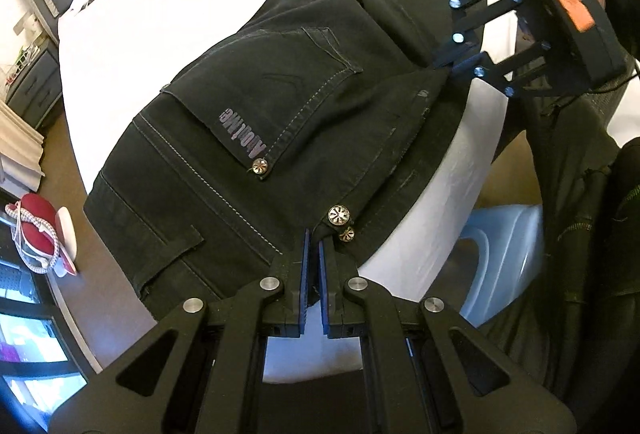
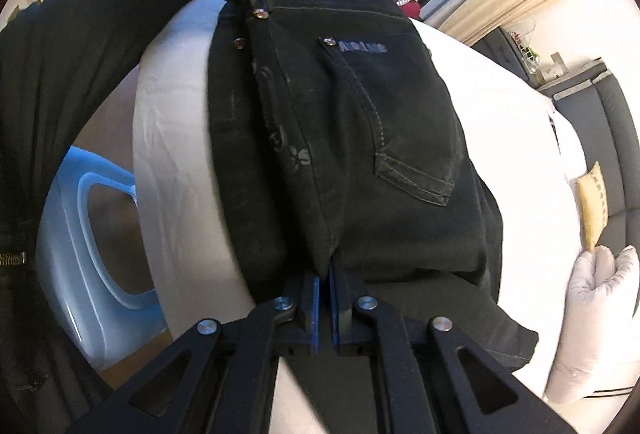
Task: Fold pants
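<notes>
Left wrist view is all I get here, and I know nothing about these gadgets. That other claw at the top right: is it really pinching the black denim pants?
Observer: Yes. In the right wrist view the right gripper is shut on the black denim pants, at the crotch end of the fold.
Operator: What lies past it on the bed?
Observer: A white puffy pillow sits close to the pants' leg end.
Operator: Does my own claw show from there?
Observer: Yes, the left gripper shows at the top, clamped on the waistband beside a metal button.
</notes>
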A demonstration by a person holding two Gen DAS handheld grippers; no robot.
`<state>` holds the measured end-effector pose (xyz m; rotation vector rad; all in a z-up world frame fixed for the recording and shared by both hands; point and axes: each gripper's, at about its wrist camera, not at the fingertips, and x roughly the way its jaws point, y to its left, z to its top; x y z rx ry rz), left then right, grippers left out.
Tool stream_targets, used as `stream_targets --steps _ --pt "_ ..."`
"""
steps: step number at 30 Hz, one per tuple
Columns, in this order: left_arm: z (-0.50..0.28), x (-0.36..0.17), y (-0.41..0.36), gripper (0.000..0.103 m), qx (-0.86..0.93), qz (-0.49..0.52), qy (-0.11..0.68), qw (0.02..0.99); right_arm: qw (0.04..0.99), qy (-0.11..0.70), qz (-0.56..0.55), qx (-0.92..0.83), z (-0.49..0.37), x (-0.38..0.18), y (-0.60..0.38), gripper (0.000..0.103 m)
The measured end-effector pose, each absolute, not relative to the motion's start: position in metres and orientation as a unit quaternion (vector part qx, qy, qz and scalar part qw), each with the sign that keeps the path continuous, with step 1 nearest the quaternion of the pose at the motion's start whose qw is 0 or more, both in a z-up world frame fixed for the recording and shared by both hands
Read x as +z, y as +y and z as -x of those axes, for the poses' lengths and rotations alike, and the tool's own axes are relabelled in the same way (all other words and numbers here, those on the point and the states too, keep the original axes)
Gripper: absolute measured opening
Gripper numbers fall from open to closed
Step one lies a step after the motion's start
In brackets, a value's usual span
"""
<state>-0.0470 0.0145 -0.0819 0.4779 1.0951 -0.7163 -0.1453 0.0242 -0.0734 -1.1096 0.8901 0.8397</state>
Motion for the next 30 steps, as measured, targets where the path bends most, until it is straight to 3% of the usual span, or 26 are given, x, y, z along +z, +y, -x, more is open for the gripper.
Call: stream_targets --steps 16,23,24,26,27,28,30 --pt "0.041 -0.088 0.029 0.003 -0.329 -0.230 0.515 0.757 0.680 0.394 0.514 0.344 0.162 -0.080 0.040 0.006" --pt "0.038 -0.080 0.032 0.010 -0.314 -0.234 0.530 0.752 0.690 0.406 0.505 0.323 0.158 -0.095 0.045 0.009" --pt "0.039 -0.076 0.035 0.015 -0.315 -0.232 0.533 0.750 0.693 0.407 0.500 0.321 0.158 -0.095 0.045 0.009" --pt "0.041 -0.068 0.043 0.044 -0.304 -0.240 0.545 0.744 0.702 0.414 0.484 0.319 0.155 -0.095 0.043 0.009" --pt "0.042 -0.062 0.048 0.053 -0.297 -0.246 0.542 0.746 0.705 0.416 0.477 0.319 0.153 -0.094 0.042 0.009" --pt "0.043 -0.055 0.054 0.058 -0.291 -0.247 0.535 0.753 0.708 0.417 0.473 0.318 0.152 -0.094 0.042 0.009" --pt "0.038 -0.035 0.063 0.058 -0.283 -0.221 0.524 0.772 0.712 0.416 0.470 0.314 0.152 -0.096 0.042 0.009"
